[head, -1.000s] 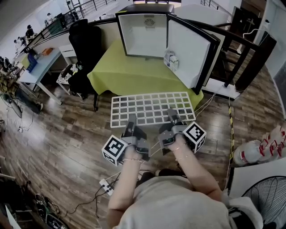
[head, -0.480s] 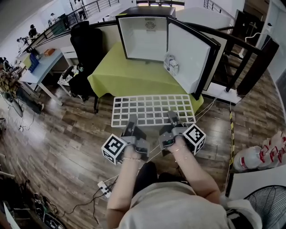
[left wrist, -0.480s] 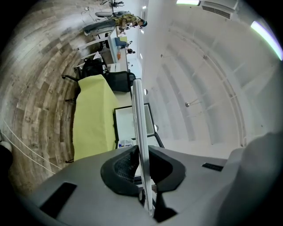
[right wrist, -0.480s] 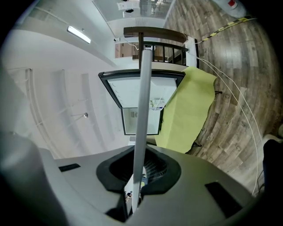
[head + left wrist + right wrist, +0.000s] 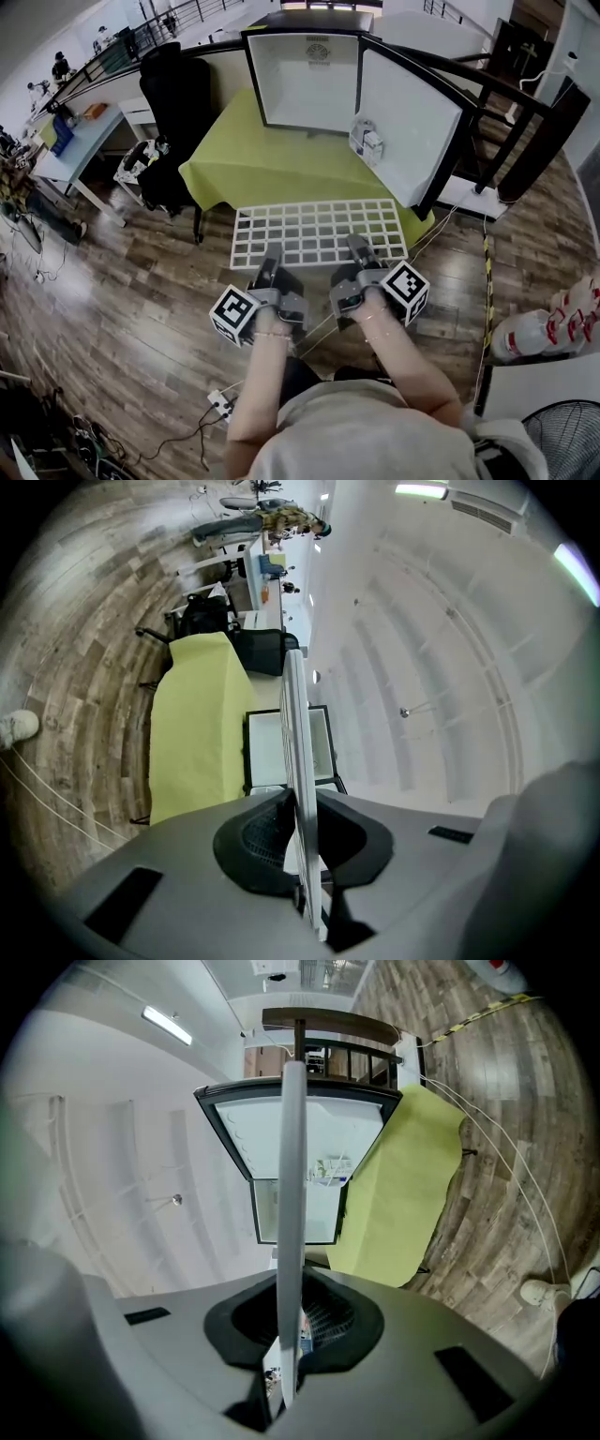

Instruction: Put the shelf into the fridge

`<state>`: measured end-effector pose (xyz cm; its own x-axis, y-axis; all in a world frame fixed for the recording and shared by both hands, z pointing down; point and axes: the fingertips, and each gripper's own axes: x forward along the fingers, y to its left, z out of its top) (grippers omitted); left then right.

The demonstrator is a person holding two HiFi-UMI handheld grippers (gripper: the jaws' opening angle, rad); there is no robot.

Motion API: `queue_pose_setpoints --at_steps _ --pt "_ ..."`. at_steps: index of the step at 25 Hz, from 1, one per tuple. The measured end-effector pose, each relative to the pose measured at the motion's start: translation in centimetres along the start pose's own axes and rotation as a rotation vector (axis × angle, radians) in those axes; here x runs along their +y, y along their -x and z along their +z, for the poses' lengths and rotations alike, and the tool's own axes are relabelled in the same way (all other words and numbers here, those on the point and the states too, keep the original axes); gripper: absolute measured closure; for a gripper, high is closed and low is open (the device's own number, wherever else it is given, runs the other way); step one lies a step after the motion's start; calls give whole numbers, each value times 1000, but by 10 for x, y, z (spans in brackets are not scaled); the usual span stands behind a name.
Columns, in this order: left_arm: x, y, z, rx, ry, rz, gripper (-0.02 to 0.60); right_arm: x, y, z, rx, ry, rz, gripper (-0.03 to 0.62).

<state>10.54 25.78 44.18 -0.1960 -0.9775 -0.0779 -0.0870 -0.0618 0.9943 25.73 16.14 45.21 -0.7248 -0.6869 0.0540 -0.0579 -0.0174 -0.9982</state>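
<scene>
1. Location: the shelf (image 5: 319,232), a white open grid, hangs over the floor (image 5: 141,309) at the near edge of the green-covered table (image 5: 262,159). The fridge (image 5: 305,75) stands open at the table's far side.
2. Grip: the left gripper (image 5: 271,259) and right gripper (image 5: 357,249) are each clenched on the shelf's near rim, set apart from one another. Both gripper views show the rim edge-on between the pads.
3. Handling: judged light and stiff. The thin bars are probably slippery, so two spaced holds on one rim suit it and resist sagging or twisting.
4. Orientation: the shelf lies flat. Its long axis runs left to right, and its far long edge faces the fridge opening.
</scene>
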Motion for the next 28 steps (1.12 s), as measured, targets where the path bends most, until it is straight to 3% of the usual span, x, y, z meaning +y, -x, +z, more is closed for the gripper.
queue_pose_setpoints --at_steps 14,18,28 --pt "-8 -115 134 123 -41 -58 547 30 -148 -51 -132 -29 73 562" --pt "5 -137 166 161 -34 -38 546 30 -180 -66 -180 -3 71 560" --pt "44 -169 200 199 49 2 546 9 -224 -78 -225 22 -3 559"
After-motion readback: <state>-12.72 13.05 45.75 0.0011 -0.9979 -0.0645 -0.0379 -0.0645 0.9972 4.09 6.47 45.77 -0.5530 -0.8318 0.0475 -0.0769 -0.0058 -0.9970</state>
